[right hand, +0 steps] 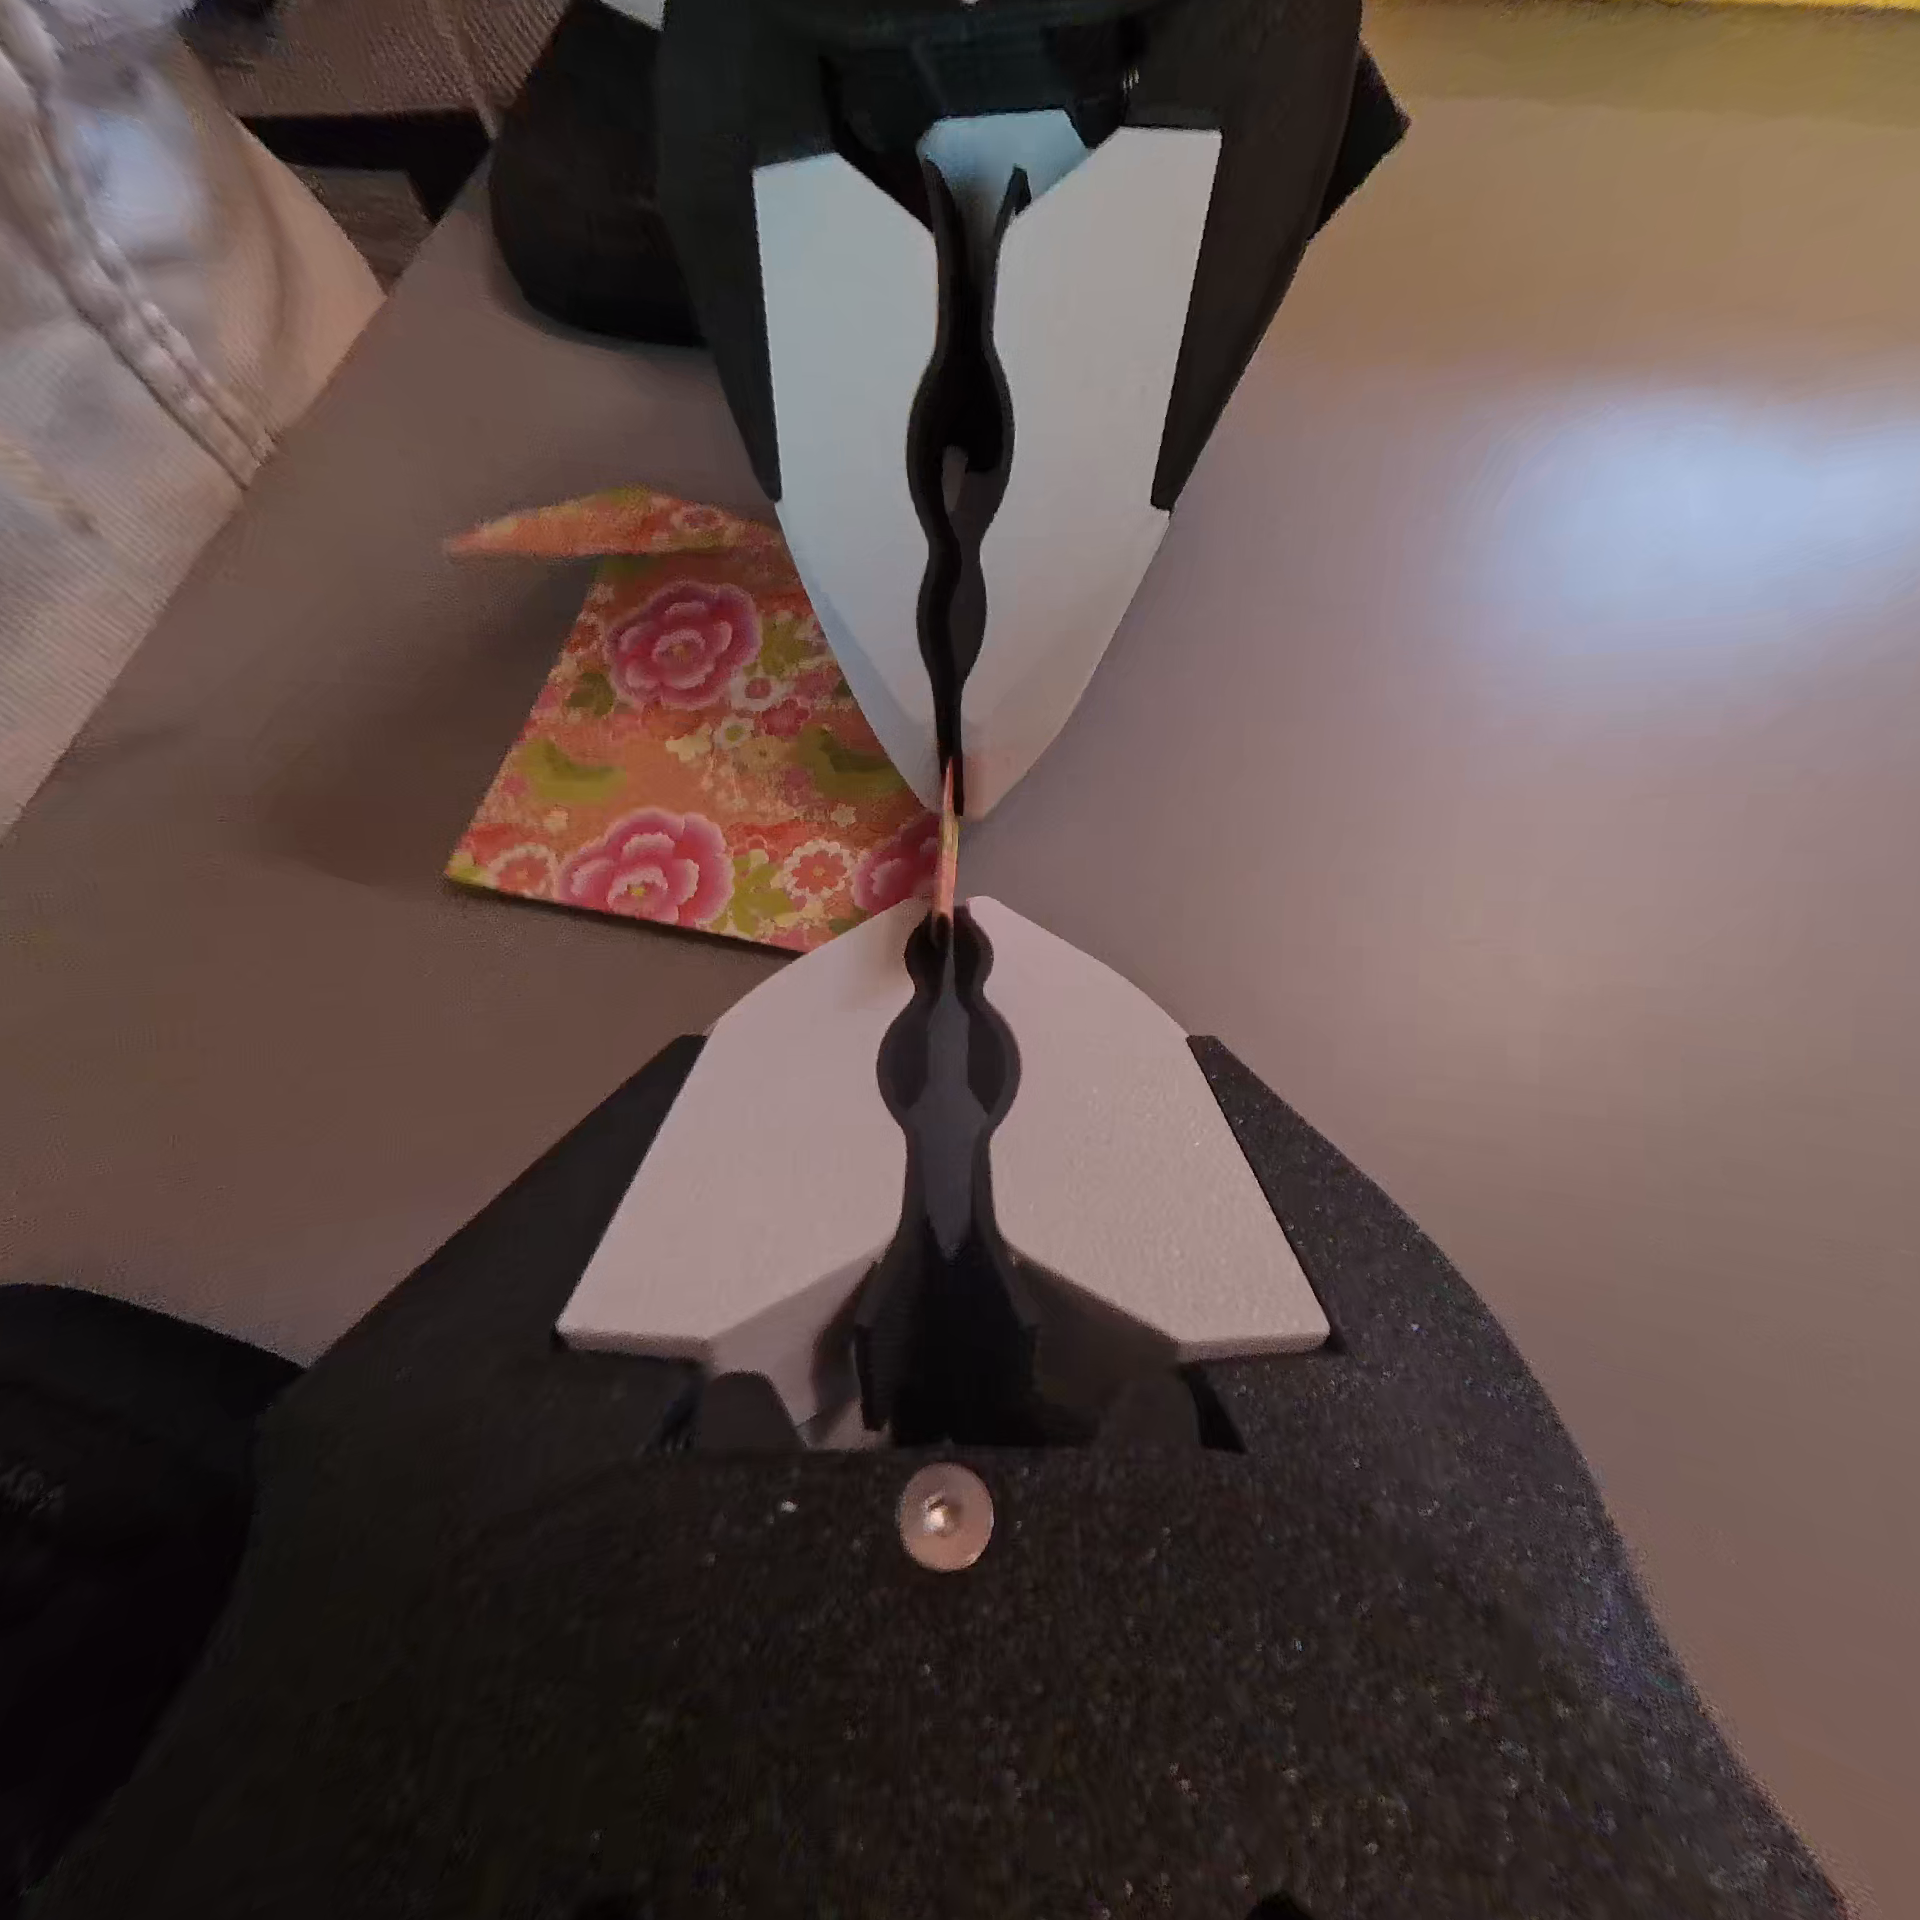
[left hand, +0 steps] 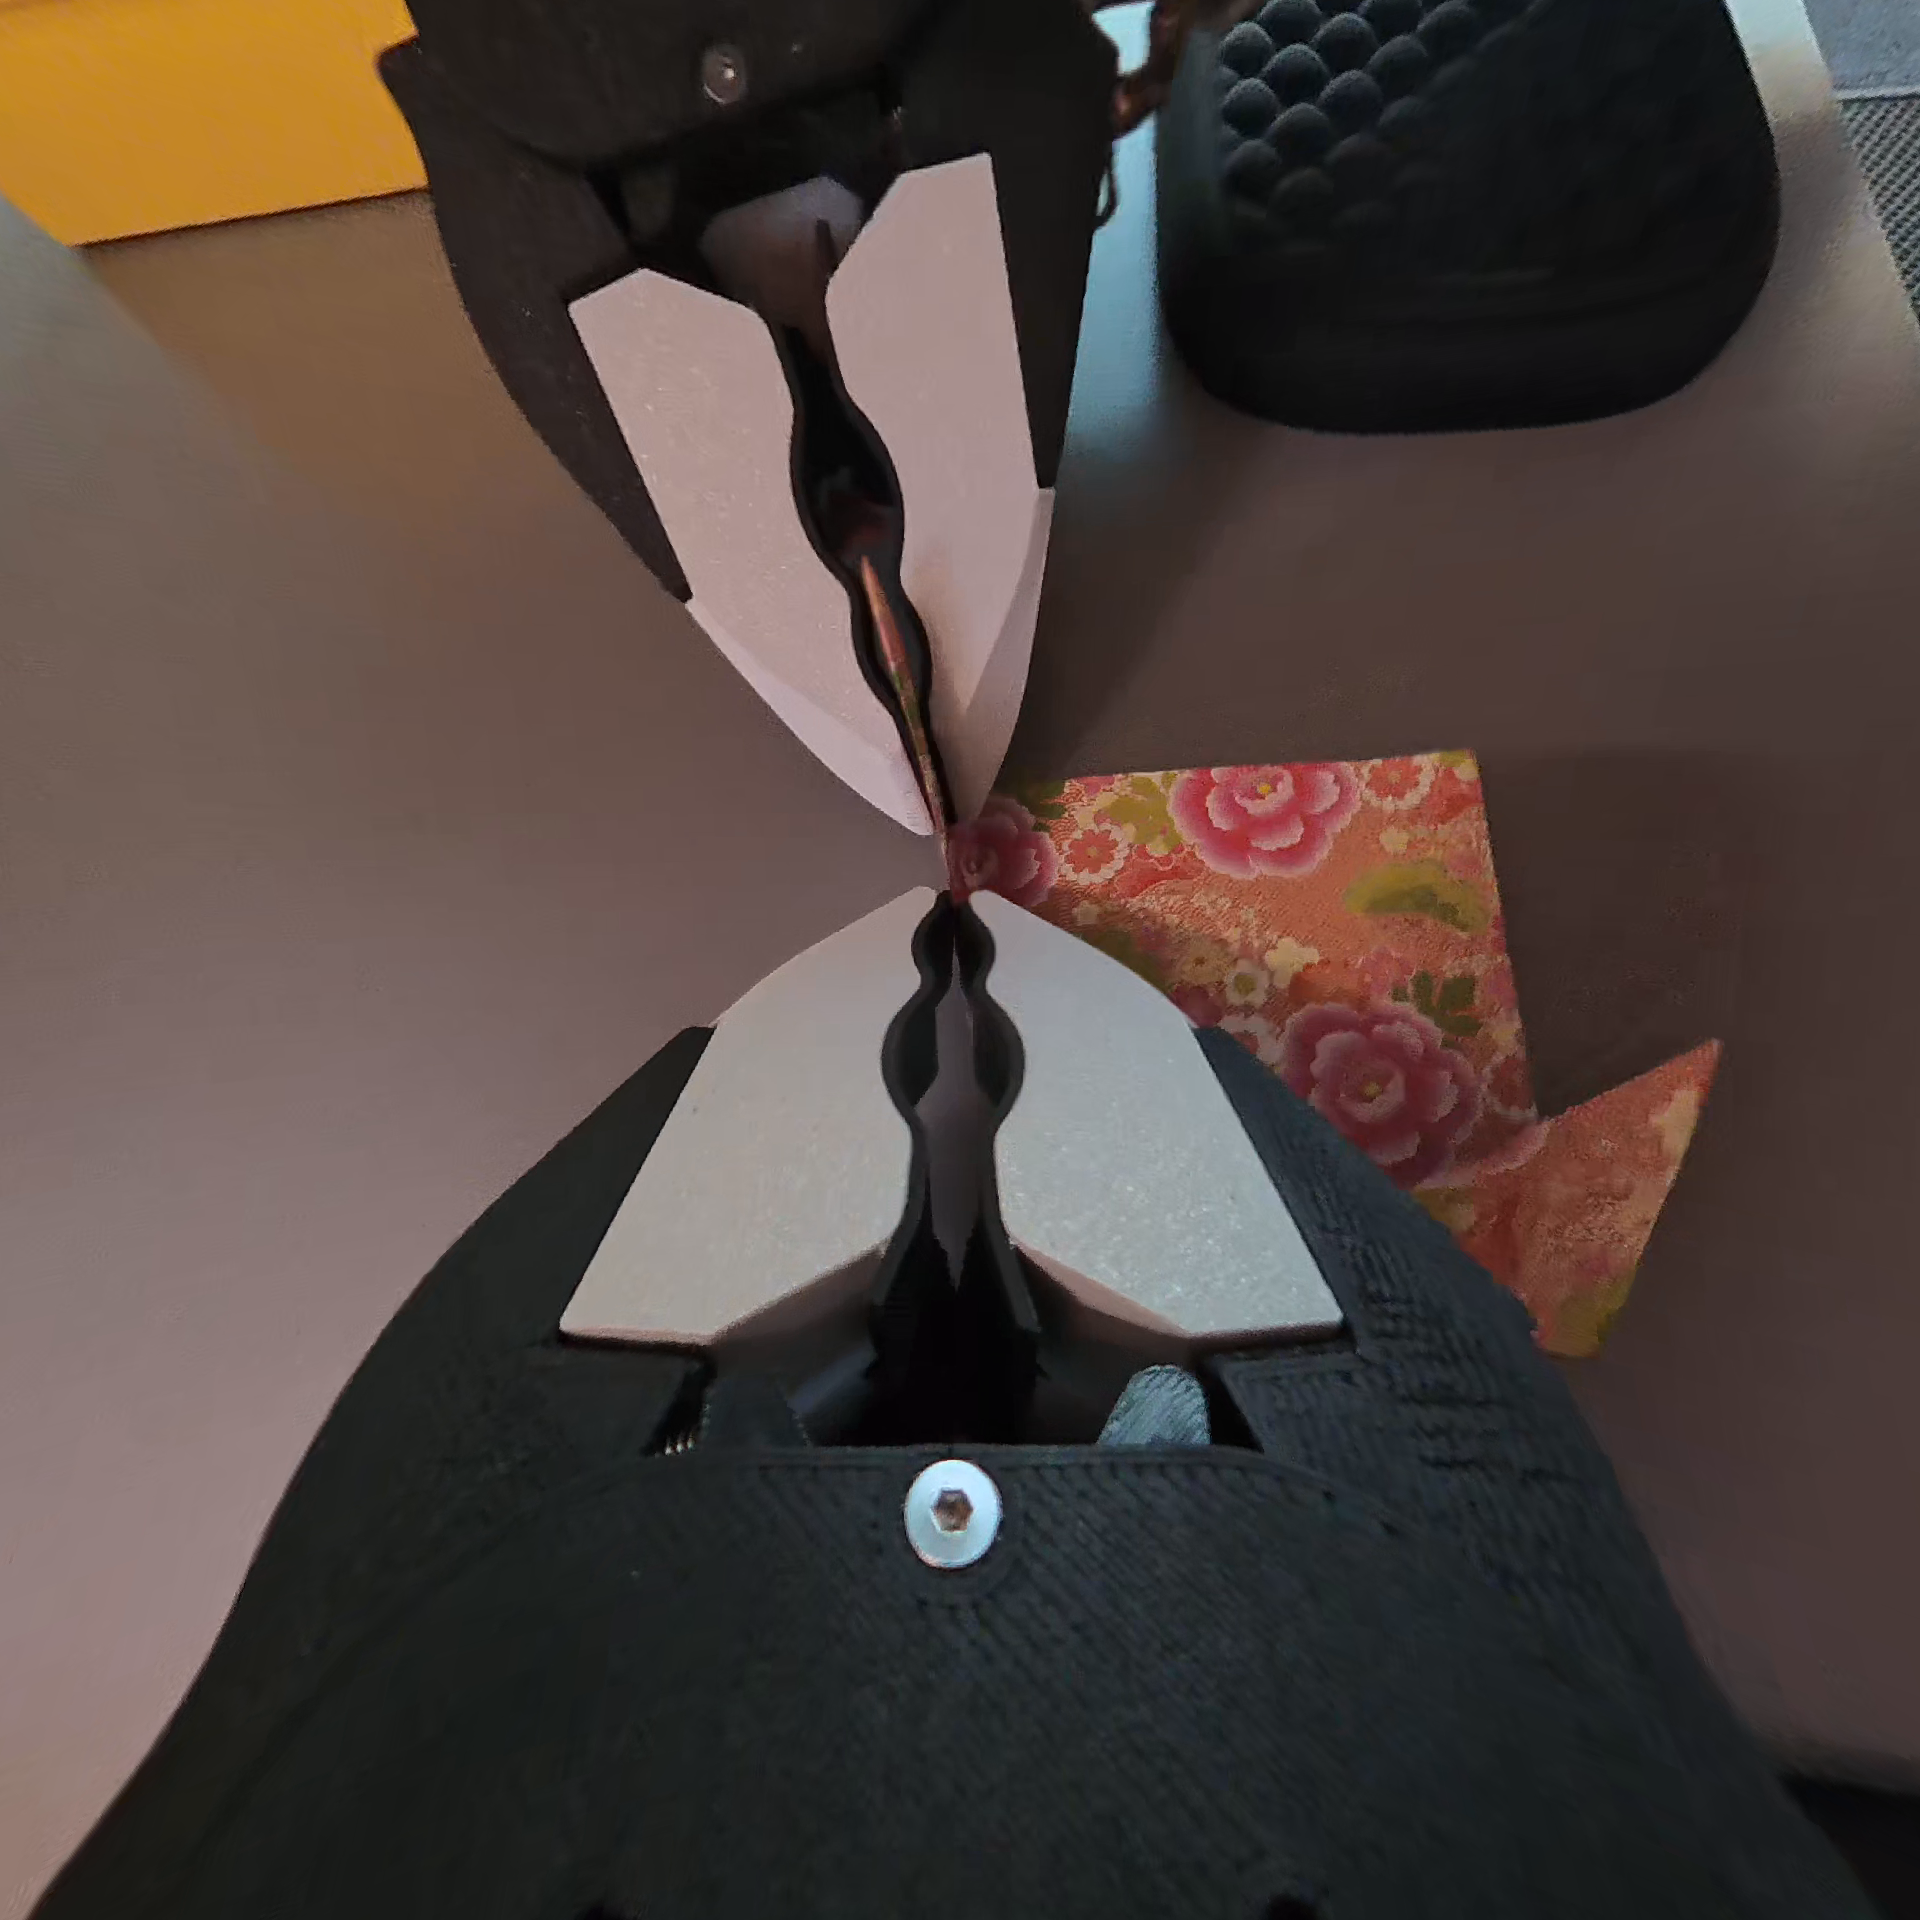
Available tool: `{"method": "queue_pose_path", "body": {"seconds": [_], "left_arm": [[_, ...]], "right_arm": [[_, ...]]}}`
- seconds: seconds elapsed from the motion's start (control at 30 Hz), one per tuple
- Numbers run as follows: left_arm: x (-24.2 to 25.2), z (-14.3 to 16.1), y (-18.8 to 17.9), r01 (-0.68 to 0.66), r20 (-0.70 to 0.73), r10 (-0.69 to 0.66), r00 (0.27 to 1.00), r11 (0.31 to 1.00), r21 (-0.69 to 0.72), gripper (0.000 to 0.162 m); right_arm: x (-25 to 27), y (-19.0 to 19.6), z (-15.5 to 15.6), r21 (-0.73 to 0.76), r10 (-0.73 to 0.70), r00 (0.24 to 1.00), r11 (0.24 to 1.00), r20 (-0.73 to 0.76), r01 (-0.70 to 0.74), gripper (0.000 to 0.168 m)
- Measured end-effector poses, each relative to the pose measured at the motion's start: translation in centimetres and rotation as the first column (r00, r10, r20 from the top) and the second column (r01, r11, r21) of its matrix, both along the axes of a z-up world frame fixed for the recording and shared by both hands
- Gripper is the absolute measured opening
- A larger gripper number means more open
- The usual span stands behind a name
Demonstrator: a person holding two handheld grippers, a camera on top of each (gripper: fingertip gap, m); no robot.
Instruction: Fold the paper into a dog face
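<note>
You're at a desk or tabletop, indoor, home or office, can't tell which. Cues: smooth grey-brown table (left hand: 312,831), yellow sheet (left hand: 197,114) at its far edge, a black bumpy-textured object (left hand: 1455,208) on top, pale stitched fabric (right hand: 114,260) alongside, soft light glare on the surface.

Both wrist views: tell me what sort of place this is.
Probably an indoor desk or craft workspace, not a workshop. A smooth grey tabletop holds folded floral origami paper, with a black padded object and a yellow sheet at its far edge, and pale fabric beside it.
</note>
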State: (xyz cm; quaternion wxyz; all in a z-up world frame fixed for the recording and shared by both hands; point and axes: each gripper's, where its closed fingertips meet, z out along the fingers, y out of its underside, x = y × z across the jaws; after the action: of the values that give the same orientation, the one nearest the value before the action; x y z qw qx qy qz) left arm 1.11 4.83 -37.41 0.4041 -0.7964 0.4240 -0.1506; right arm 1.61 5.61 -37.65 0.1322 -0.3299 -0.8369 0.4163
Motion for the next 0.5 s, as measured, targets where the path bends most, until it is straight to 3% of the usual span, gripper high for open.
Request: {"method": "queue_pose_path", "body": {"seconds": [0.33,0.5], "left_arm": [[-0.32,-0.82,0.12,0.028,-0.067,-0.028,0.997,1.000,0.003,0.000],[-0.32,-0.81,0.07,0.041,-0.089,-0.038,0.995,0.999,0.035,0.000]], "right_arm": [[-0.65,0.23,-0.16,0.073,-0.015,0.998,0.997,-0.062,0.020,0.005],[-0.72,-0.07,-0.39,0.024,-0.053,0.999,0.998,0.015,0.052,0.008]]}}
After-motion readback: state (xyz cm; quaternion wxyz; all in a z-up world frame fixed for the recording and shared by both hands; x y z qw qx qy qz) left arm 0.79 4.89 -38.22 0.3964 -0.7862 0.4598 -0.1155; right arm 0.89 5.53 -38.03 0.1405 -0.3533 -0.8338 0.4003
